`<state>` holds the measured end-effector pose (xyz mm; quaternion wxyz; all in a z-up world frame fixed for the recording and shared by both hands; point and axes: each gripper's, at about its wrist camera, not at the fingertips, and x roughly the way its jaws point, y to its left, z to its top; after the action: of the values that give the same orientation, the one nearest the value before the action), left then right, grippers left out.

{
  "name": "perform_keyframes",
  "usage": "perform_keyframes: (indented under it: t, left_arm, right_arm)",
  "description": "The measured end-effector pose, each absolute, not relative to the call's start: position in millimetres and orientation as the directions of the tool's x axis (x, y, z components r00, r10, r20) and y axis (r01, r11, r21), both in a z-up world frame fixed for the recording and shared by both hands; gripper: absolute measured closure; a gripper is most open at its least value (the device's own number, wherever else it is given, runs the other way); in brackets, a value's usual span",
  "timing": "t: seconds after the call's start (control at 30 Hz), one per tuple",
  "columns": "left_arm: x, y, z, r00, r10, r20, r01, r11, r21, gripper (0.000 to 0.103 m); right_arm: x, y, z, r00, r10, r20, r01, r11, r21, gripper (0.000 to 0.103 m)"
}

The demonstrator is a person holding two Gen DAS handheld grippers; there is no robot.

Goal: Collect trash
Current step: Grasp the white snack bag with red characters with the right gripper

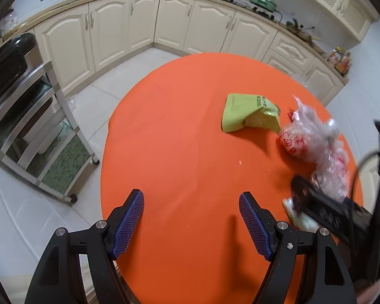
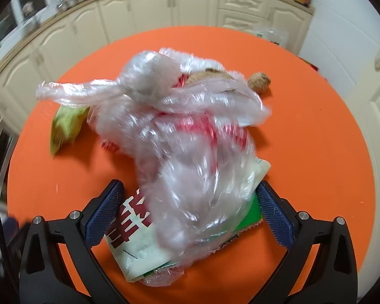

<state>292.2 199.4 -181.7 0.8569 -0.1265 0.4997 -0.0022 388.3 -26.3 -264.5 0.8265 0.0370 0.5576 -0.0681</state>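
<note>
Right gripper (image 2: pixel 190 212) spread, straddling clear plastic bag (image 2: pixel 190 136) on orange table (image 2: pixel 316 152) (pads not pressing); left gripper (image 1: pixel 191 224) spread, empty, green wrapper (image 1: pixel 248 114) ahead-right of it

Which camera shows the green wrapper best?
The left wrist view: the green wrapper lies whole and sharp on the orange table. In the right wrist view it is blurred and partly hidden behind the plastic bag.

Round orange table (image 1: pixel 164 152). On it: a yellow-green packet (image 1: pixel 248 114) toward the far edge, a crumpled clear plastic bag (image 2: pixel 190 136) over a white-and-green wrapper (image 2: pixel 136 245) near the front edge, and a brown lump (image 2: pixel 259 81) farther back.
</note>
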Motion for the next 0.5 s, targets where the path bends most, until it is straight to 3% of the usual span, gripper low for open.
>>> perform_keyframes:
  t: [0.37,0.5]
  left_arm:
    - [271.9,141.3,-167.0,0.473,-0.167,-0.865,-0.008,0.981,-0.194,0.029]
    - [271.0,127.8,-162.3,0.468,-0.166,-0.868,0.004,0.983,-0.185,0.029]
  right_arm:
    - [331.4,-84.3,-244.4,0.337,-0.062,-0.939,0.12,0.993,-0.023,0.02]
    - [329.0,-94.1,-237.1,0.352,-0.094,-0.931,0.071,0.995,-0.073,0.02]
